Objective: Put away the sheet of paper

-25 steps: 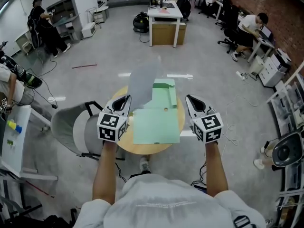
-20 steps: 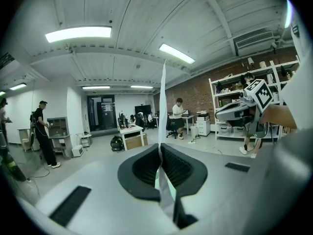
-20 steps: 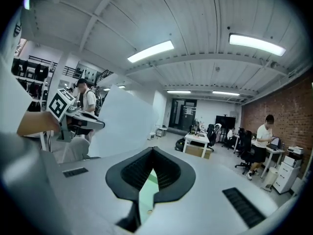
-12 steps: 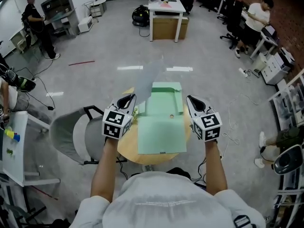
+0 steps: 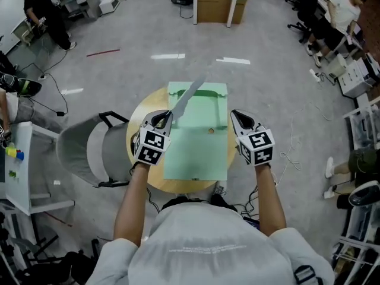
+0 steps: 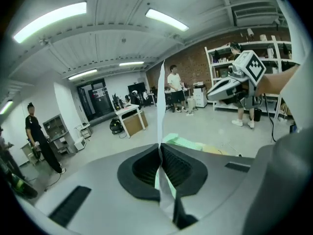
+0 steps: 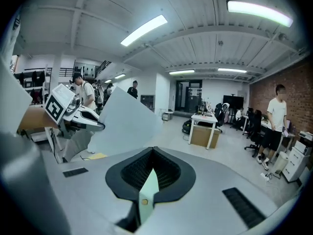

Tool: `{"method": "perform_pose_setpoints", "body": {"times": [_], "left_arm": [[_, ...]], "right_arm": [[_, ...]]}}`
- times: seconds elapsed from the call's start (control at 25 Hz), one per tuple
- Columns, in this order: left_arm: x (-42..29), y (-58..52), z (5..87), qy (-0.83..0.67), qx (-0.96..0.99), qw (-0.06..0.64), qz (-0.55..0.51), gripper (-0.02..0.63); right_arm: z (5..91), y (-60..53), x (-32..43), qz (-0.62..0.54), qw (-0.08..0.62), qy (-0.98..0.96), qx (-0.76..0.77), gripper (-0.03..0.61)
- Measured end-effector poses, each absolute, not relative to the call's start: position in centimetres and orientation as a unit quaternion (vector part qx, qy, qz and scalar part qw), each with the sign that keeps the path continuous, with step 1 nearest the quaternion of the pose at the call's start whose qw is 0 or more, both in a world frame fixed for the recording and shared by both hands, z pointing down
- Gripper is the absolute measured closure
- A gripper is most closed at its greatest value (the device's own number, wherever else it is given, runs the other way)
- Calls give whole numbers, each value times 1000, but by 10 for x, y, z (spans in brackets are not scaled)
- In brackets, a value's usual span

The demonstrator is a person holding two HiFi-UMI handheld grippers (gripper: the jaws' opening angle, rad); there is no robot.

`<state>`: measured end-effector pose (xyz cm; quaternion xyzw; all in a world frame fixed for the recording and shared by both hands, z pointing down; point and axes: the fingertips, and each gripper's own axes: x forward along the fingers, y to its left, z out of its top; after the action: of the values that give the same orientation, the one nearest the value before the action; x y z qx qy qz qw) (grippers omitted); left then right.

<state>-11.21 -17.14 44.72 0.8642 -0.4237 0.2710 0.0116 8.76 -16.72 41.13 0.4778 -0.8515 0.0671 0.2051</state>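
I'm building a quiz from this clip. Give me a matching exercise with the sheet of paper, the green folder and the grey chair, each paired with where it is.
1. sheet of paper
2. green folder
3. grey chair

A. lying on the round table
B. left of the table in the head view
C. clamped in the left gripper

Pairs: 1-C, 2-A, 3-B

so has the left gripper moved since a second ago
yes: the left gripper has shifted in from the round table's left edge, toward the green folder

Pale sheet of paper (image 5: 185,103), edge-up and tilted, lower corner pinched, above flat-lying open green folder (image 5: 196,153)
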Motion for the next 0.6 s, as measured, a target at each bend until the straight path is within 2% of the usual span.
{"method": "perform_pose_setpoints", "body": {"times": [0.2,0.48,0.6], "left_arm": [[-92,-167,489,-417,849,26,325,592],[-75,-146,548,-344,828,-63,439,592],[-65,-133,567,-312,826,-81,462,592]], "right_arm": [[440,-172,111,100,215,-854,463,549],[471,-174,118,127,224,-855,450,549],[481,-174,120,135,224,-854,450,549]]}}
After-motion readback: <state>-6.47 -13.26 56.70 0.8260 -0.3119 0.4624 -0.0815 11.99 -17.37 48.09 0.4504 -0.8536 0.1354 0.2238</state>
